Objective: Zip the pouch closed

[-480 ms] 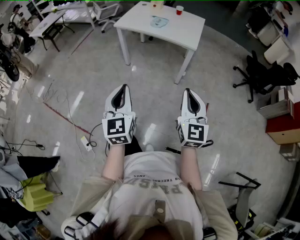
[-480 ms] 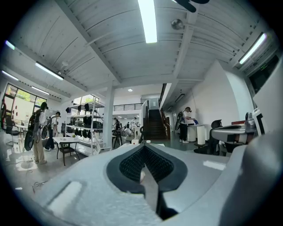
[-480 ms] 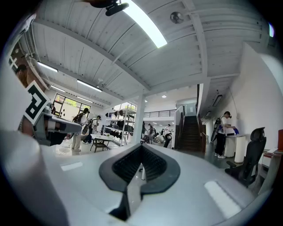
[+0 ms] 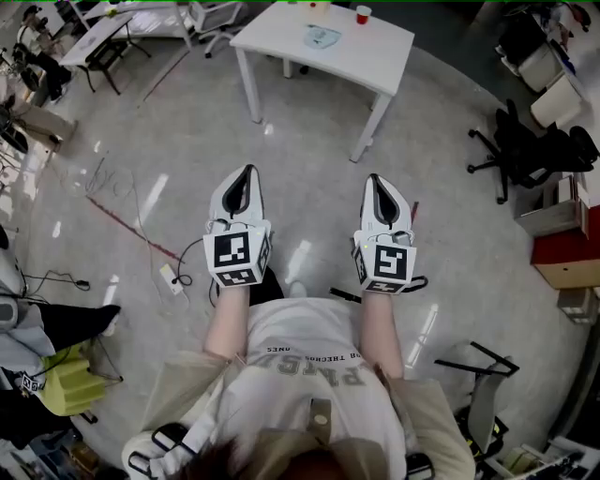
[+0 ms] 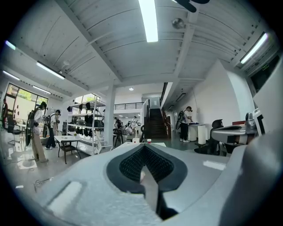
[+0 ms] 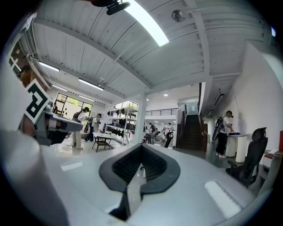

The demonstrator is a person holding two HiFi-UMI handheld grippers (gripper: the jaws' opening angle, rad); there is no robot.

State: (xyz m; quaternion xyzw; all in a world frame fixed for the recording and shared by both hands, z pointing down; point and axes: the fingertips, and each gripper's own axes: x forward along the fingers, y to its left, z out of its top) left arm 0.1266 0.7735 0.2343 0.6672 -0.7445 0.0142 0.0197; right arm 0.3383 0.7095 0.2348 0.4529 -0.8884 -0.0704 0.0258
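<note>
Two grippers, left gripper point(image 4: 247, 176) and right gripper point(image 4: 377, 183), are held level side by side, each with jaws pressed together on nothing. One pale pouch point(image 4: 321, 37) lies on the white table point(image 4: 375, 58) well ahead, near one red cup point(image 4: 362, 14). The pouch is too small to show its zip or long axis, and the table's far edge is cut off.

The person wears a white T-shirt point(image 4: 309, 356) with grey letters under a beige overshirt point(image 4: 183, 394). The white plastic left gripper point(image 4: 247, 178) and right gripper point(image 4: 376, 184) have black ribbed linings and black-and-white marker cubes.
</note>
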